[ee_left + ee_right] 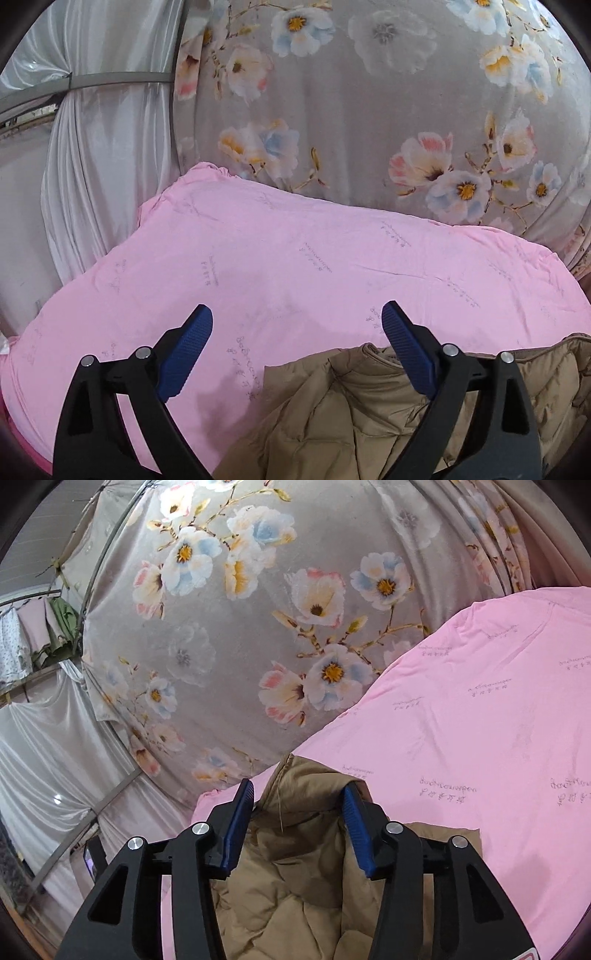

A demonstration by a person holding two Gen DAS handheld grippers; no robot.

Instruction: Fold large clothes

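A tan quilted jacket [369,413] lies on a pink printed bedsheet [295,258], at the bottom right of the left wrist view. My left gripper [297,306] hovers over the sheet with its blue pads [192,350] spread wide. Only the right finger overlaps the jacket's edge, and nothing is pinched. In the right wrist view the jacket [295,886] runs up between the fingers of my right gripper [300,784]. A raised corner of it stands between the blue pads [354,830], which are apart and do not squeeze the fabric.
A grey floral curtain [369,110] hangs close behind the bed, also filling the right wrist view as the curtain [240,627]. White satin drapes [103,147] and a metal rail stand at the left. Clothes hang on a rack [37,635] far left. The pink sheet [480,738] stretches right.
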